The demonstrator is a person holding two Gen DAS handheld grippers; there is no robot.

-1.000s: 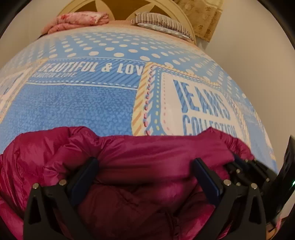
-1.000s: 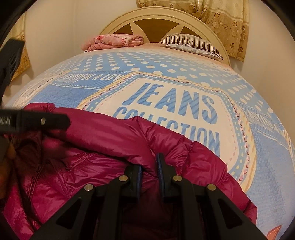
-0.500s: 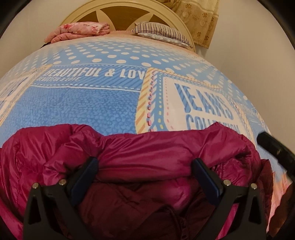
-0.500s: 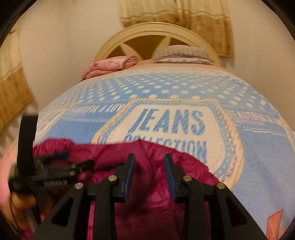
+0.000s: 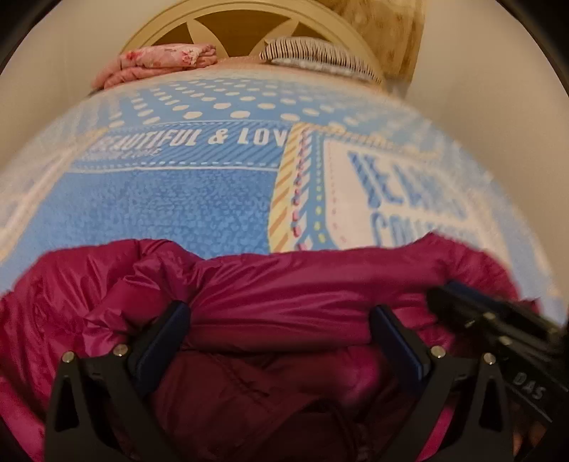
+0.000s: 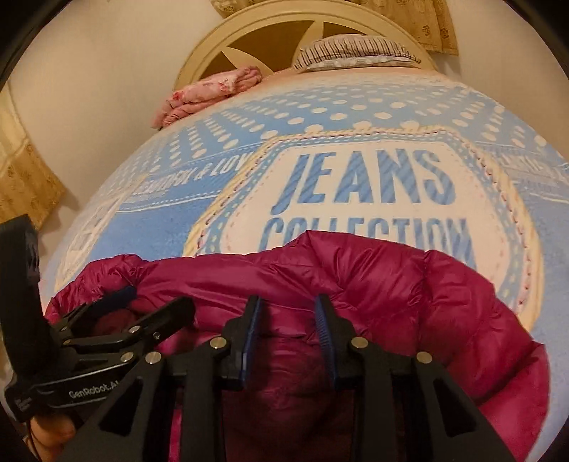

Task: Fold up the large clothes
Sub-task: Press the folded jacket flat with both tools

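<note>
Magenta puffer jacket (image 6: 373, 284) bunched at near edge of bed (image 6: 249, 220), L gripper (image 5: 279, 330) jaws spread wide over a fold, R gripper (image 6: 290, 328) jaws part-spread gripping nothing; suggest grabbing hem w/ both, pulling flat before folding

Both my wrist cams sit low at the foot edge of the bed (image 5: 177, 213), close over the magenta jacket (image 5: 302, 295), facing the headboard (image 6: 277, 21). Left cam is nearer the bed's left side; right gripper (image 5: 473, 312) intrudes at its right edge. Right cam sits further right, centred on the JEANS panel; left gripper (image 6: 149, 305) shows at its lower left. Shared: jacket, bedspread print, pink folded blanket (image 5: 160, 60), striped pillow (image 6: 355, 49), headboard.
</note>
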